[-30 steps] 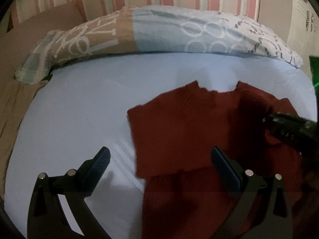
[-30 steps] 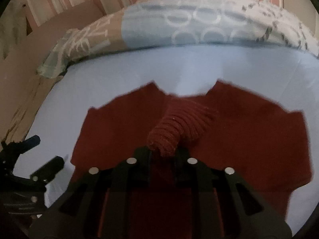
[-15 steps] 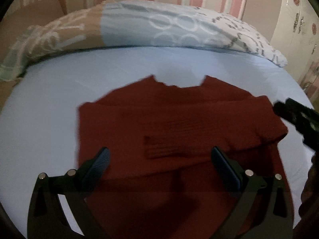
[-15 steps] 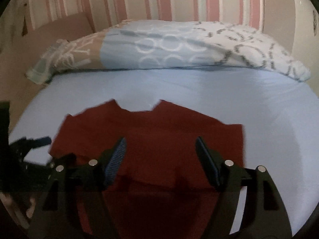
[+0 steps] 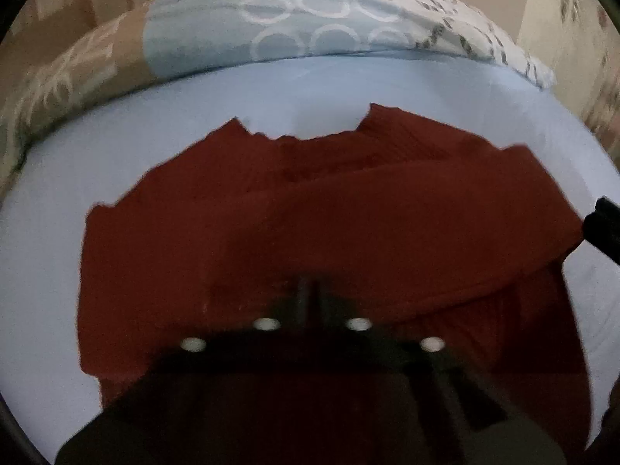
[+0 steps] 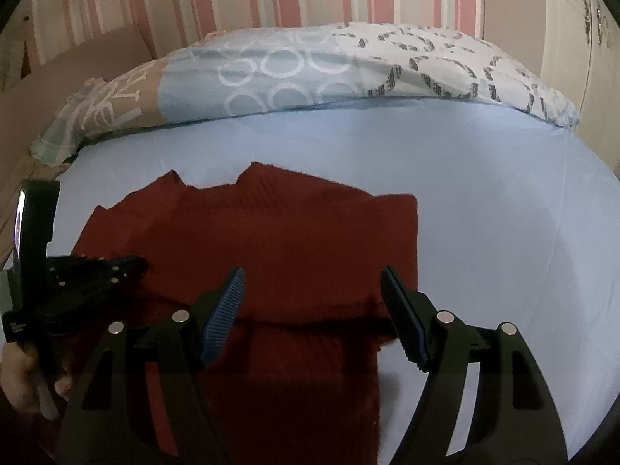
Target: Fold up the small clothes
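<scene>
In the right wrist view alone, a hand (image 6: 23, 372) holds the left hand-held gripper (image 6: 133, 263).

A dark red ribbed sweater (image 6: 271, 240) lies flat, one sleeve folded across its chest, spread beneath and beyond both pairs of fingers.

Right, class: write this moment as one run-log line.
task: fold small clothes | left tool: shut, over red sweater | right tool: open, empty, above the sweater | sleeves: folded across | surface: blue bed sheet
</scene>
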